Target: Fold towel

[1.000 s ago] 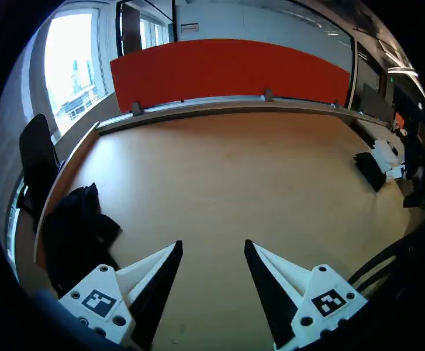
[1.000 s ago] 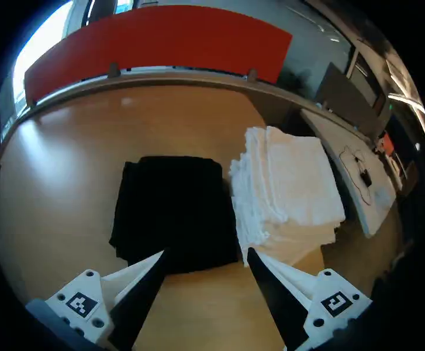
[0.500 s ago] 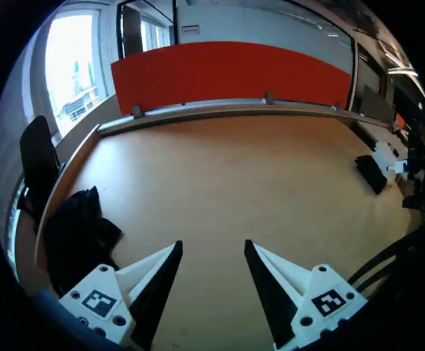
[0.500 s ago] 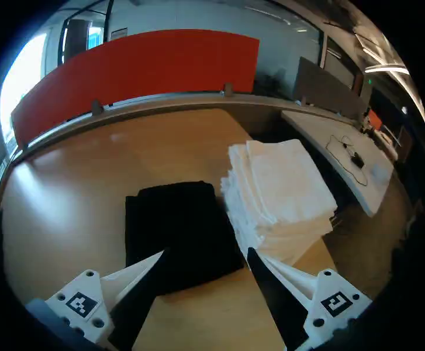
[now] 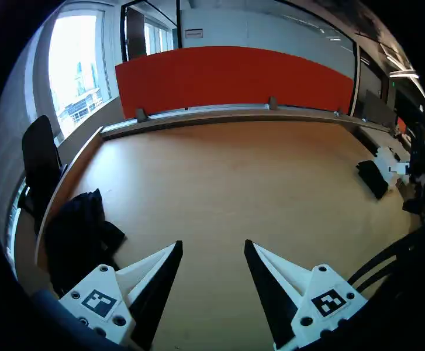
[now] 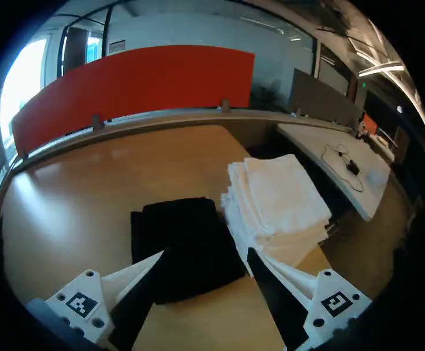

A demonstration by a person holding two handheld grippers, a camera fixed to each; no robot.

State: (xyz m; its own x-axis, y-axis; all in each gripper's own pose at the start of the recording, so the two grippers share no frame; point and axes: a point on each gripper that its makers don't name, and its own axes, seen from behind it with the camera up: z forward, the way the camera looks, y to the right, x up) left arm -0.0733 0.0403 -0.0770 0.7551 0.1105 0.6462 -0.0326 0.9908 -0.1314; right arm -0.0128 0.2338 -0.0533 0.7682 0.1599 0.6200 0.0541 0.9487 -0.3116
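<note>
In the right gripper view a folded black towel (image 6: 183, 245) lies flat on the wooden table (image 6: 95, 193), just past my right gripper (image 6: 206, 257), which is open and holds nothing. Beside it on the right stands a stack of several folded white towels (image 6: 276, 205). In the left gripper view my left gripper (image 5: 211, 248) is open over bare table (image 5: 230, 175). A crumpled black cloth (image 5: 78, 231) sits at the table's left edge, left of the gripper. Far right, the black towel (image 5: 371, 177) and white stack (image 5: 385, 157) appear small.
A red divider panel (image 5: 235, 73) runs along the table's far edge. A black office chair (image 5: 37, 158) stands left of the table by bright windows. In the right gripper view a second desk (image 6: 341, 169) with a cable lies to the right.
The right gripper has pulled back and tilted up, so the black towel and white stack sit lower and smaller in its view. The left gripper view has hardly shifted.
</note>
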